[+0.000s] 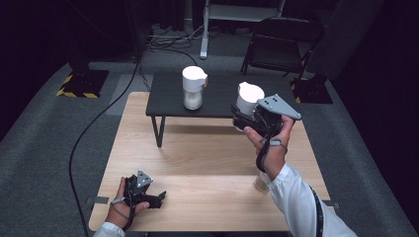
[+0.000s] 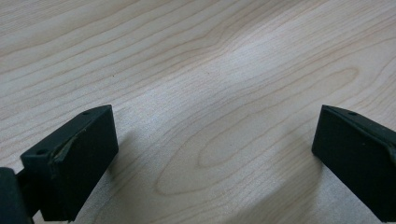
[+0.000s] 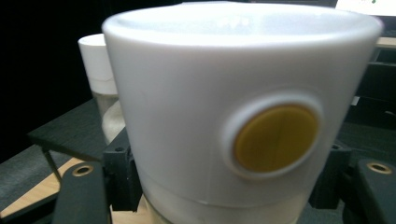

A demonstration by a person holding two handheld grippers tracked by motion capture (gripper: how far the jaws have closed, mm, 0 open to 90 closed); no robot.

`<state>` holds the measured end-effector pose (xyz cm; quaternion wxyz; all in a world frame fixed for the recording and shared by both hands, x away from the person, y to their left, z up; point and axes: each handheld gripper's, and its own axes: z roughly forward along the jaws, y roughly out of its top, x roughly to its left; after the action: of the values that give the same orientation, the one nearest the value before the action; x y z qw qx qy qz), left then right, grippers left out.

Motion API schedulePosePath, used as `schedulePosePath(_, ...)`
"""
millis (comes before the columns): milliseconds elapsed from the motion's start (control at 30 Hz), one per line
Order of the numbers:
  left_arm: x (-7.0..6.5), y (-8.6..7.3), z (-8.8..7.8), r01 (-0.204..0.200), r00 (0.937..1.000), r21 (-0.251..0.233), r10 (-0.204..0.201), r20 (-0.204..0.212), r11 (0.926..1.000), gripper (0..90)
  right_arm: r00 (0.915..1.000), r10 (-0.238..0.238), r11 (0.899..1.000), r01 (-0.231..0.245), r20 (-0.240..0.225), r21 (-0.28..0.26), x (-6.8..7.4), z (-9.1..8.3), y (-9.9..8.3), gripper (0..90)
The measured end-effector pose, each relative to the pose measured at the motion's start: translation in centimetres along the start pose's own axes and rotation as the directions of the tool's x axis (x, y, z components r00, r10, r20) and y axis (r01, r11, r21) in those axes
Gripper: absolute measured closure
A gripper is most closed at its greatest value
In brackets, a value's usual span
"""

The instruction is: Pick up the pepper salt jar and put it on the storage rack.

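Two white jars with pale contents: one stands near the left end of the small black table, the other is up off it (clamped in the right gripper). Two grippers, counting the left gripper near the wooden table's front left corner. Two tables. One folding chair beyond them.

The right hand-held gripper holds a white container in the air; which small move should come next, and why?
Probably carry it forward and set it on the dark raised shelf. The right hand-held gripper is shut on the white container with a yellow round button, beside the shelf where a similar white-topped jar stands.
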<state>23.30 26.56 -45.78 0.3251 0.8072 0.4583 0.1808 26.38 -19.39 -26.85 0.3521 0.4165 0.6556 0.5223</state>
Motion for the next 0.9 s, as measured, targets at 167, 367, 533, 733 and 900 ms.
schedulePosePath(167,0.0,0.0,0.0,0.001,1.0,0.0,-0.001,0.0,1.0,0.2,0.9999,0.002,1.0,-0.002,0.01,-0.007,-0.1,0.9,0.2,29.5)
schedulePosePath(367,0.0,0.0,0.0,-0.002,1.0,0.0,0.002,0.001,1.0,0.2,0.9997,-0.013,0.999,0.014,0.023,-0.034,-0.2,2.3,-0.1,29.5)
schedulePosePath(533,0.0,0.0,0.0,-0.001,1.0,0.0,0.001,0.001,1.0,0.2,0.9996,-0.004,0.999,0.005,0.028,-0.04,-0.5,3.5,0.1,29.5)
schedulePosePath(733,0.0,0.0,0.0,-0.003,1.0,0.0,0.003,0.002,1.0,0.2,0.9994,-0.001,0.999,0.003,0.034,-0.046,-1.0,4.9,0.3,29.5)
schedulePosePath(900,0.1,0.0,0.0,-0.004,1.0,0.0,0.004,0.002,1.0,0.2,0.9993,0.002,0.998,0.001,0.037,-0.057,-1.2,5.9,0.5,29.5)
